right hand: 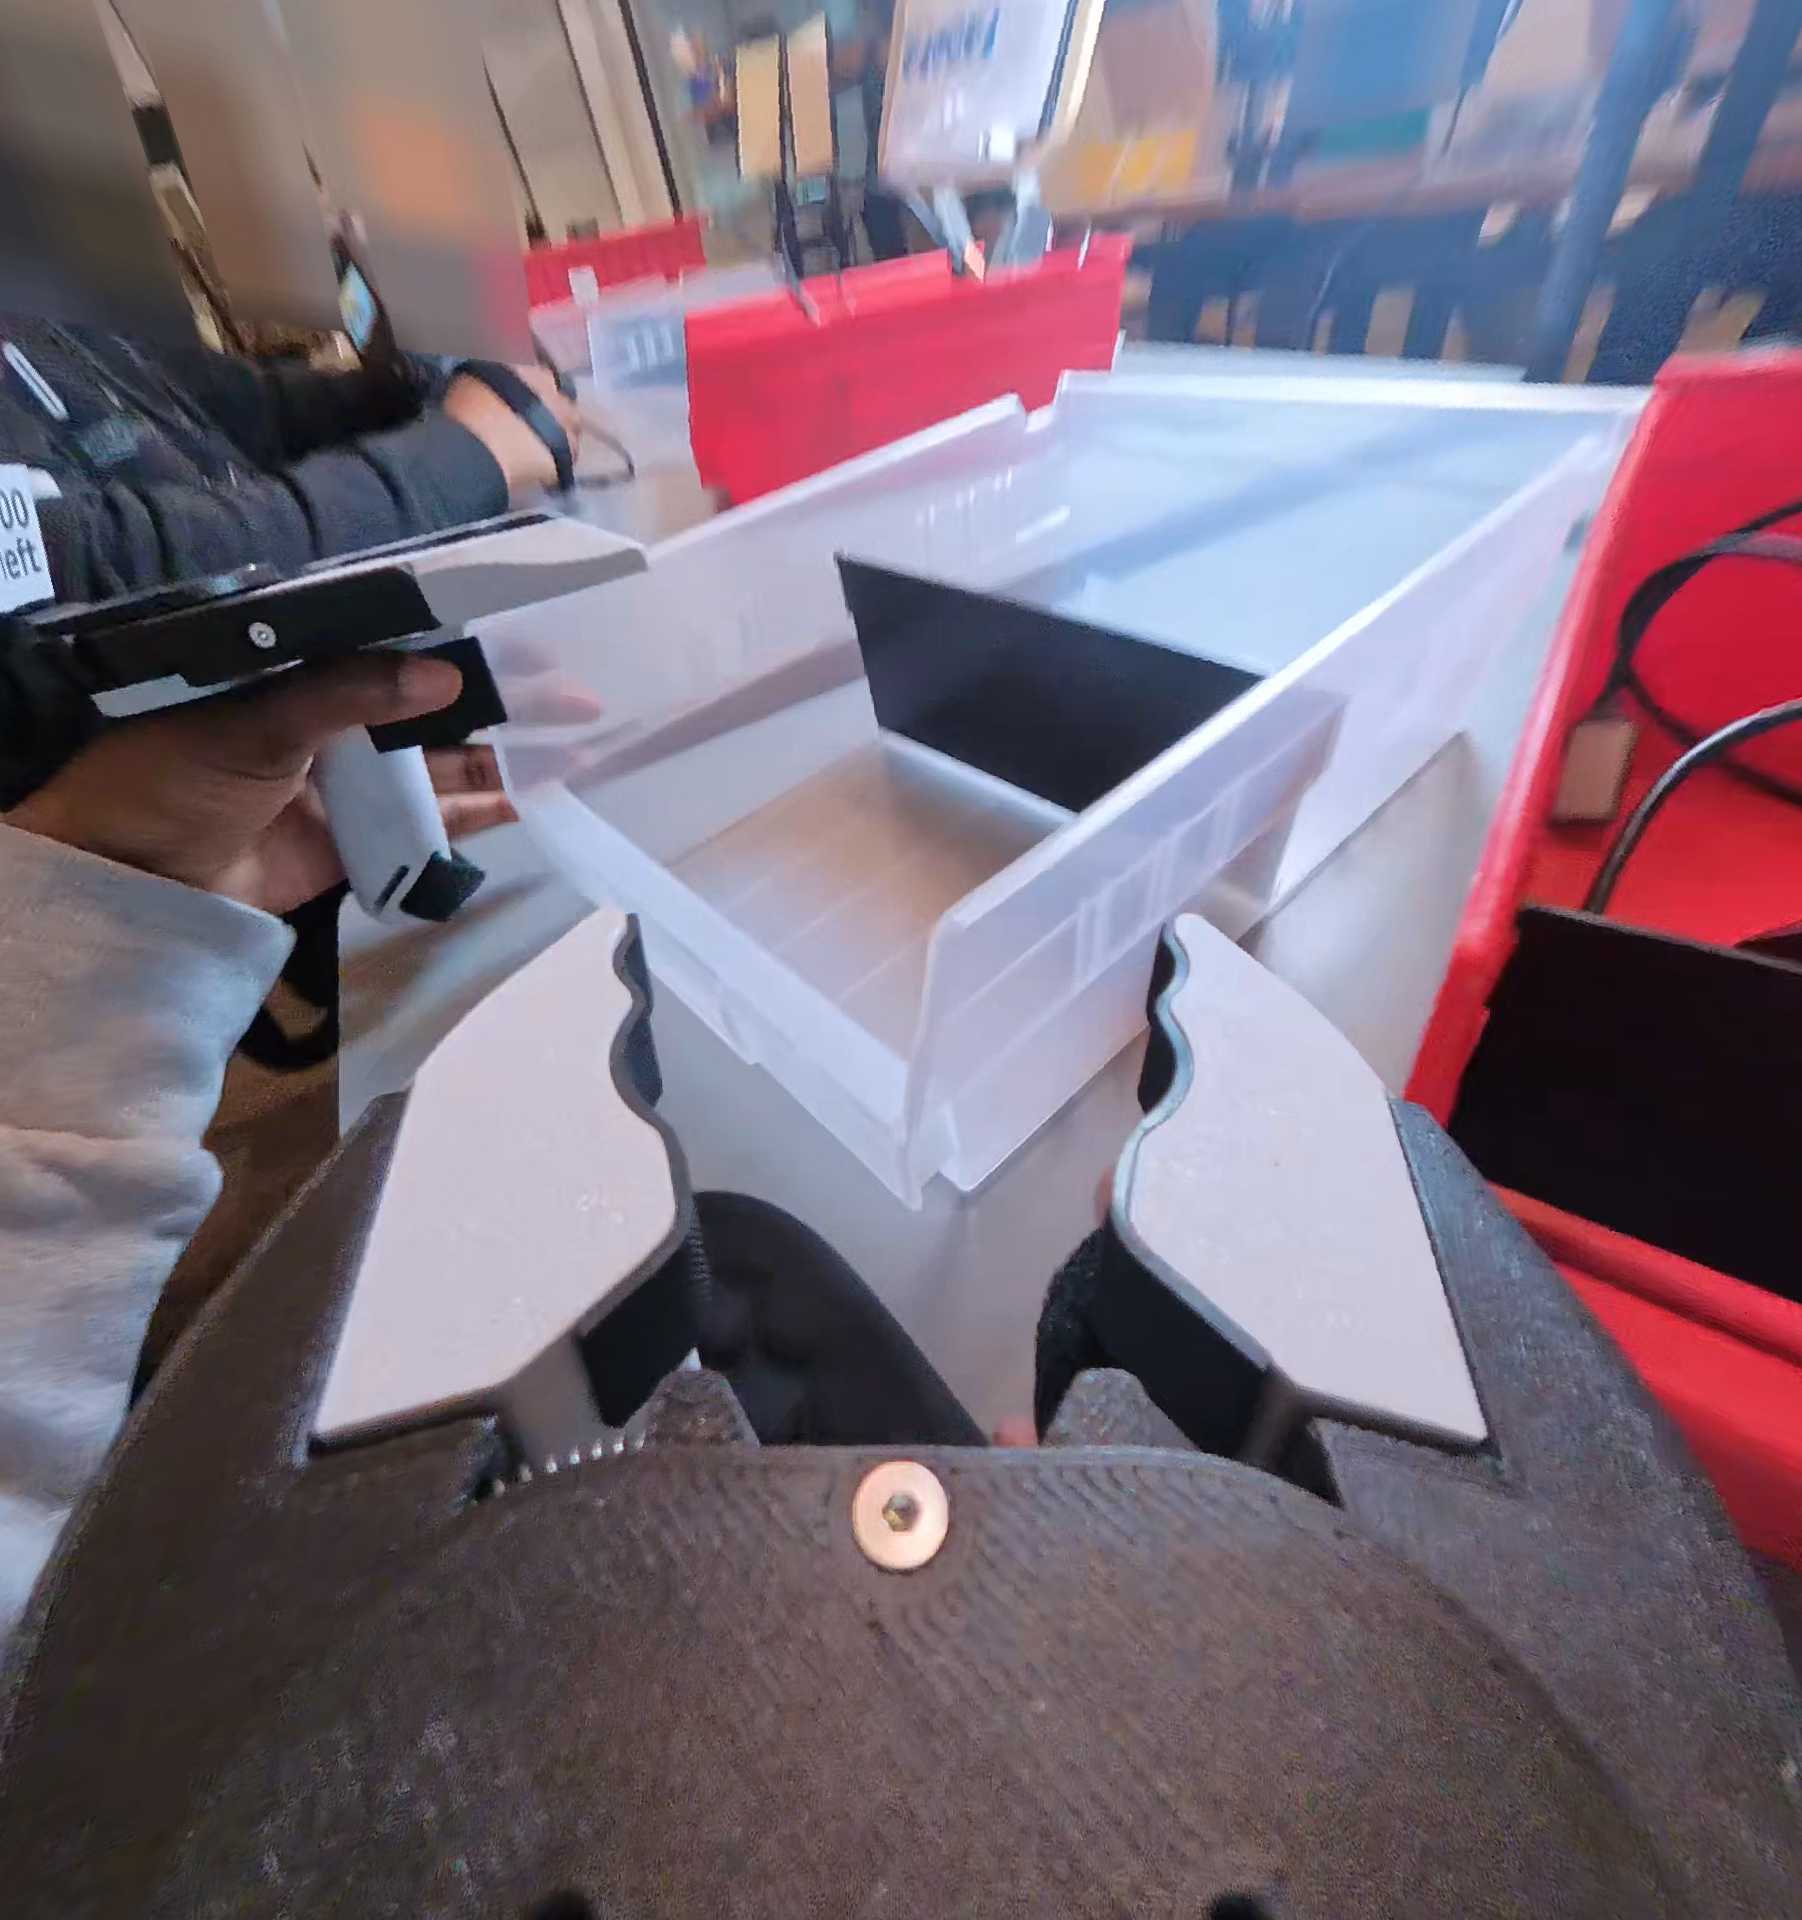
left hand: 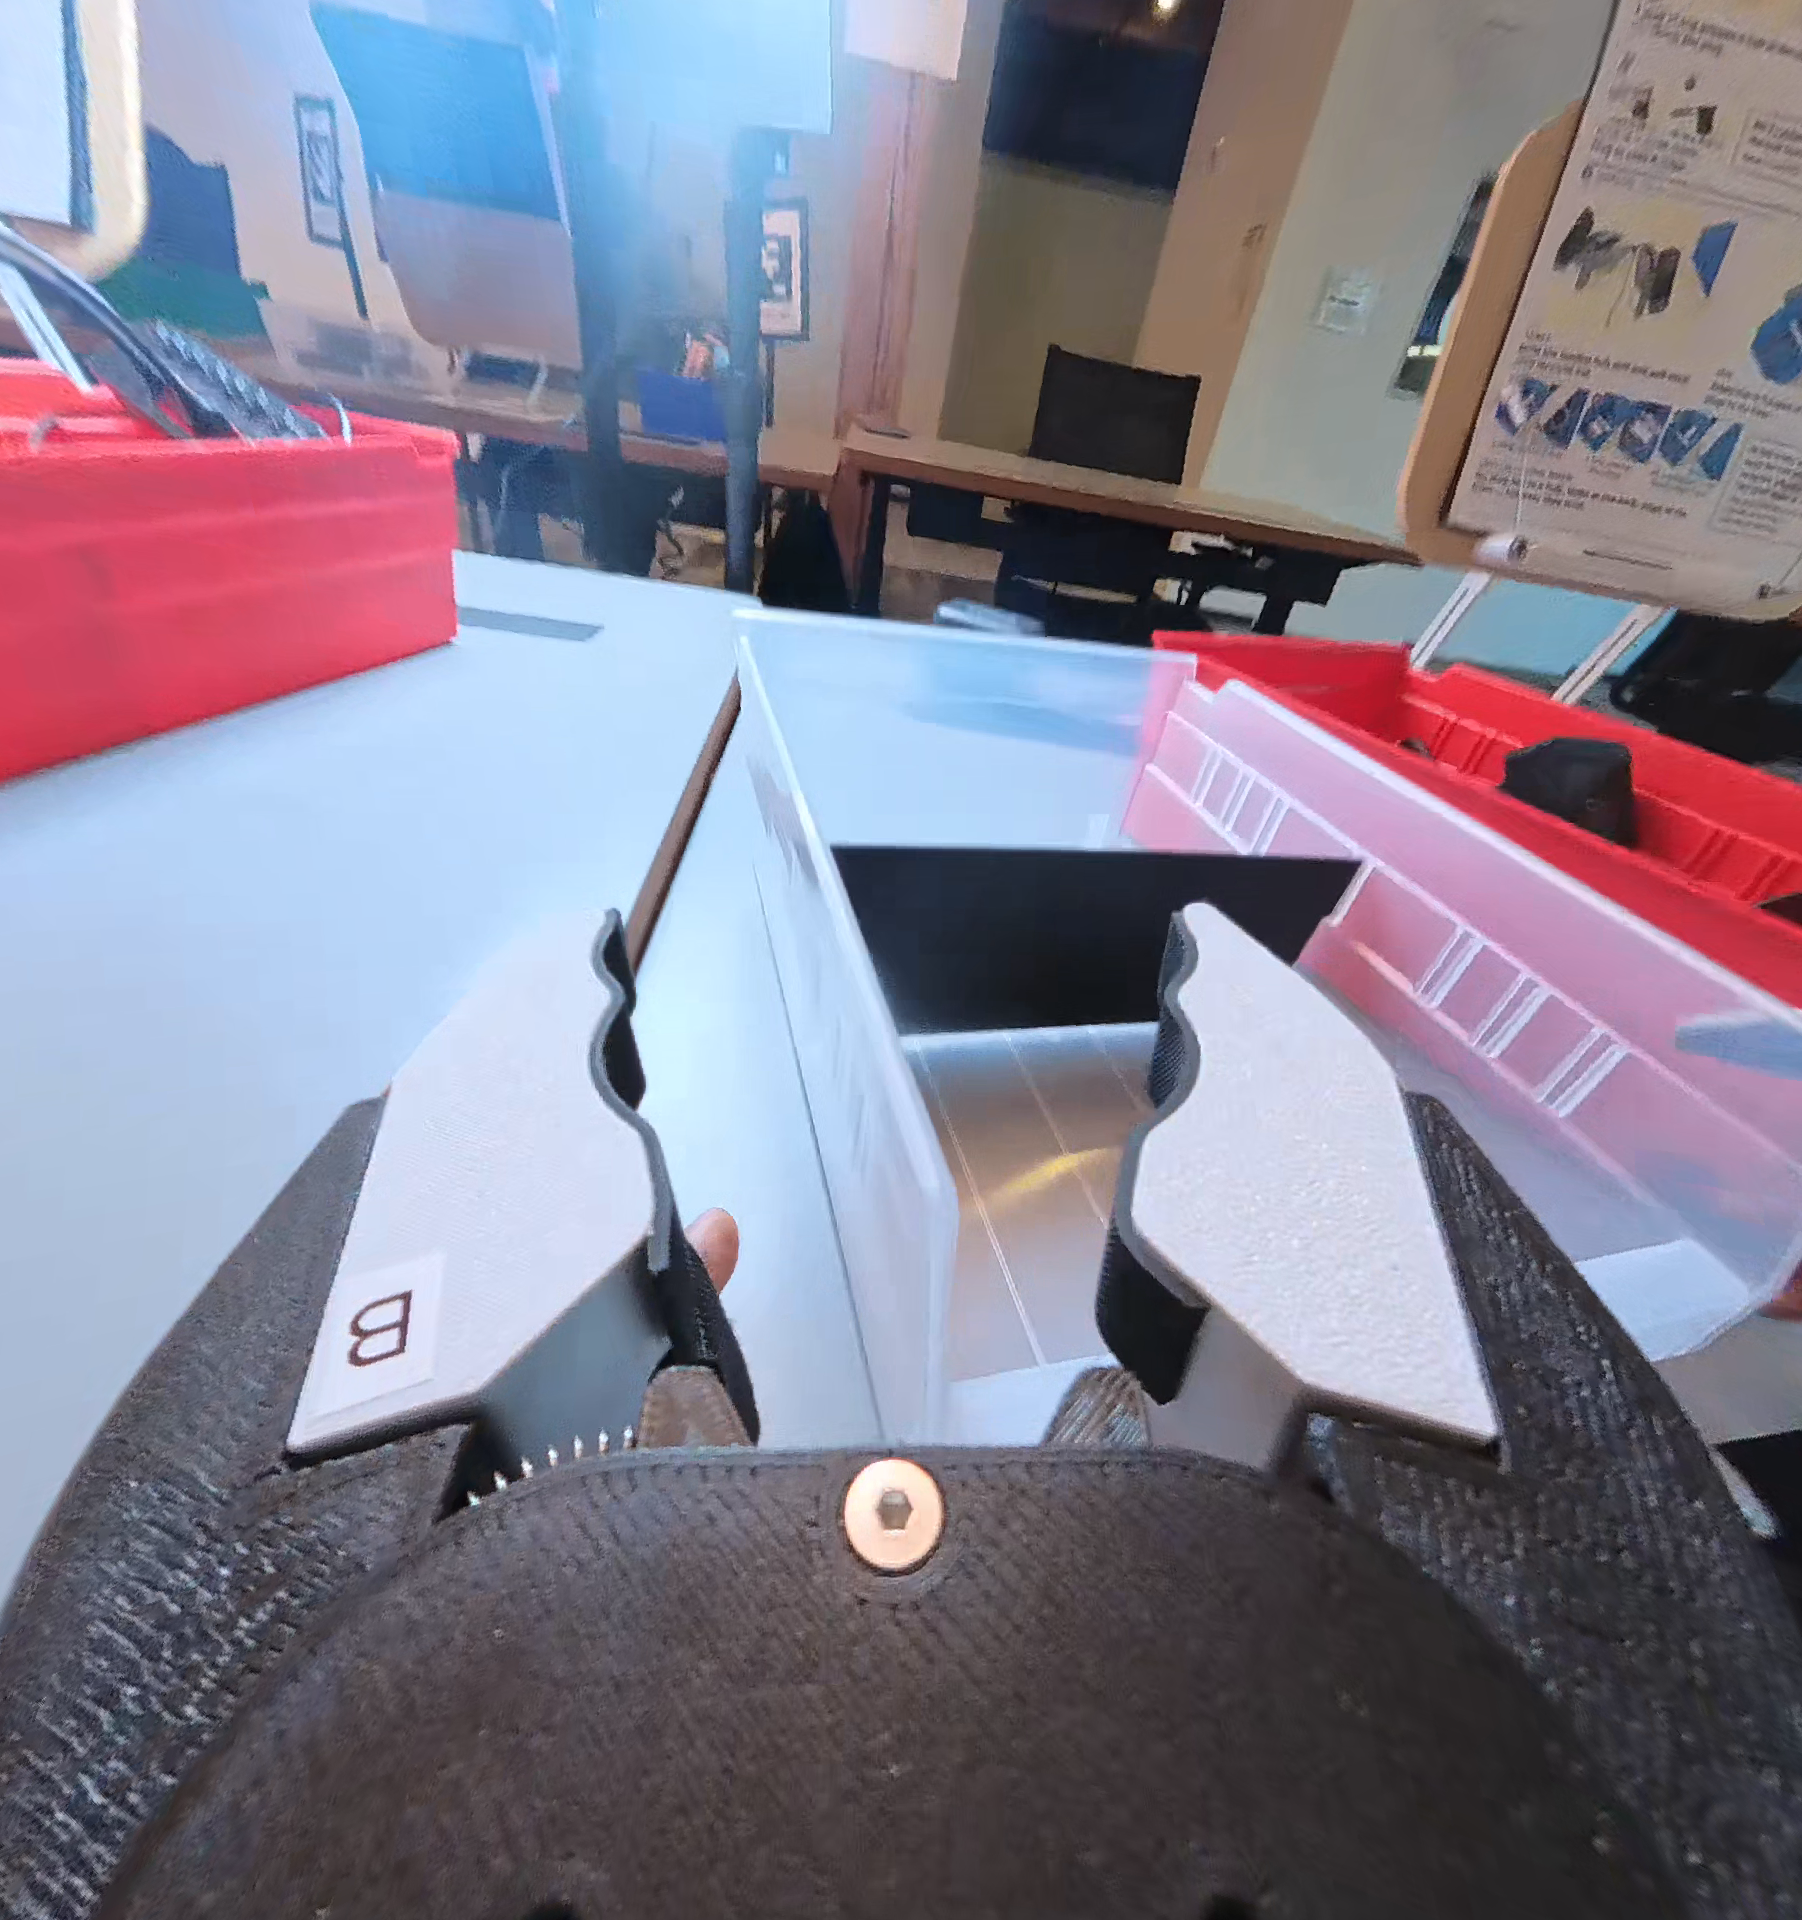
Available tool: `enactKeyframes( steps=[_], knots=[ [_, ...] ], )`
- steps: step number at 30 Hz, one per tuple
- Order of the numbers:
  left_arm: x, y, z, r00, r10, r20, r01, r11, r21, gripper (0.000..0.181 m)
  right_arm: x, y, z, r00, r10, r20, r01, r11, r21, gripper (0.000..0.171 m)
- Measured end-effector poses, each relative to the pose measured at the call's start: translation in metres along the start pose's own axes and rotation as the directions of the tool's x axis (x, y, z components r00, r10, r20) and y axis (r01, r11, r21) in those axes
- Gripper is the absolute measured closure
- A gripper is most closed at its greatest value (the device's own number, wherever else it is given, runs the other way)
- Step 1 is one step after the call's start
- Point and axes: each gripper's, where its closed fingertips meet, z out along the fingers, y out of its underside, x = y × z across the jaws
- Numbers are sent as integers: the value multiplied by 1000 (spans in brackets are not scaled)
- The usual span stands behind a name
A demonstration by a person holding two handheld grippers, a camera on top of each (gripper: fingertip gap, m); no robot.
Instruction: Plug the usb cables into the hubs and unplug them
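Note:
A clear plastic bin (left hand: 876,1039) with a black divider (left hand: 1032,935) fills the middle of both views; it also shows in the right wrist view (right hand: 1136,831) and looks empty. My left gripper (left hand: 902,925) is open, its jaws straddling the bin's left wall. My right gripper (right hand: 902,925) is open at the bin's near corner, holding nothing. Bare fingers (left hand: 715,1247) of the person touch the bin's sides. Black usb cables (right hand: 1707,644) and a small grey hub-like piece (right hand: 1593,769) lie in a red bin (right hand: 1603,623) on the right. The left gripper (right hand: 554,592) shows at the bin's far side.
A red bin (left hand: 180,582) with dark cables (left hand: 201,395) stands at the left on the grey table (left hand: 253,987). Another red bin (left hand: 1499,717) holds a black object (left hand: 1572,790). An instruction sheet on a board (left hand: 1655,312) hangs at the upper right. Measured from the fingertips, the small grey hub-like piece (right hand: 1593,769) is 20 cm or so from the right gripper and 30 cm from the left.

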Motion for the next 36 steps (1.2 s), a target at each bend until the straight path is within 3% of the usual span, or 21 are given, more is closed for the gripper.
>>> enactKeyframes(
  steps=[3, 7, 9, 10, 11, 12, 13, 16, 20, 23, 28, 31, 36],
  knots=[
    [-2, 20, 11, 998, 53, 23, -51, 997, -60, 86, 2, 15, 16, 998, 68, 17, -64, 988, -144, 77],
    [-3, 29, 18, 990, 119, 72, -111, 988, -108, 94, 5, 11, 32, 983, 183, 15, -179, 974, -140, 71],
    [-5, 31, 19, 987, 134, 93, -122, 984, -129, 118, 8, 11, 37, 987, 161, -17, -161, 977, -141, 72],
    [-4, 34, 20, 985, 145, 91, -131, 980, -147, 145, 10, 12, 40, 988, 146, -43, -151, 977, -148, 78],
    [-14, 33, 19, 974, 144, 175, -118, 981, -151, 165, 16, 13, 41, 987, 132, -88, -145, 977, -157, 87],
    [-21, 32, 17, 962, 143, 233, -109, 982, -153, 175, 24, 15, 41, 982, 112, -150, -136, 977, -166, 105],
    [-20, 31, 15, 962, 130, 241, -96, 984, -150, 175, 31, 15, 41, 975, 85, -206, -122, 977, -175, 121],
    [-15, 14, 5, 942, 180, 283, -145, 979, -141, 175, 39, 9, 39, 962, -42, -269, -7, 984, -178, 140],
    [8, -47, -18, 872, 305, 383, -326, 945, -10, 175, 37, -38, 24, 950, -97, -298, 106, 994, 13, 149],
    [45, -104, -42, 862, 255, 437, -387, 890, 243, 175, 35, -102, -11, 935, -127, -331, 215, 946, 244, 155],
    [140, -161, -66, 897, 133, 422, -396, 667, 632, 174, 48, -186, -111, 847, -194, -494, 466, 718, 517, 165],
    [205, -173, -57, 927, 159, 340, -363, 611, 704, 169, 75, -201, -170, 808, -187, -558, 524, 661, 537, 166],
    [315, -168, -2, 960, 270, 73, -241, 663, 709, 158, 147, -196, -262, 700, -153, -698, 575, 700, 423, 164]
  ],
)
